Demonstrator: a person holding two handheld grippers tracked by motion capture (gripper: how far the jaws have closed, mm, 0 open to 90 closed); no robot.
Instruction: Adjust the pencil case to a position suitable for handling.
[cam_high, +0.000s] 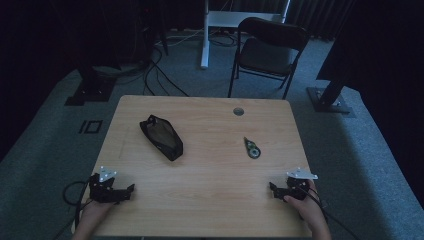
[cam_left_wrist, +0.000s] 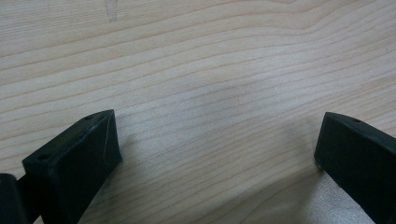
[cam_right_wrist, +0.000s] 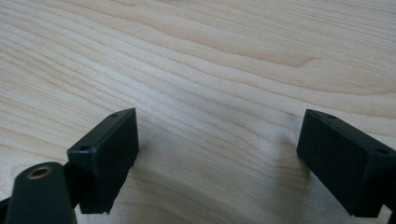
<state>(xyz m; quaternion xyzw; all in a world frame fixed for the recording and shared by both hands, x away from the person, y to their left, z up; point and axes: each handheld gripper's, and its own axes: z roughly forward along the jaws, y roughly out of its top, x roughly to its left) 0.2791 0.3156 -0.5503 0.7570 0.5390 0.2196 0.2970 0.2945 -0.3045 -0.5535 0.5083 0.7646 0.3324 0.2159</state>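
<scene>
High view shows nothing begun: pouch (cam_high: 161, 137) and tape roller (cam_high: 252, 148) lie untouched, well apart. Left gripper (cam_high: 131, 189) and right gripper (cam_high: 272, 187) rest near the table's (cam_high: 210, 210) front edge, jaws apart, empty.

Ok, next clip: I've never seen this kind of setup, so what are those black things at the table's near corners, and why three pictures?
They are handheld two-jaw grippers: a person holds the left gripper and the right gripper, one in each hand. The high view looks down on the wooden table from above the person's side. The other two pictures come from cameras riding on each gripper, looking along its black jaws at bare wood. Both pairs of jaws stand open with nothing between them. On the table lie a black pouch and a small green tape dispenser, both untouched.
</scene>
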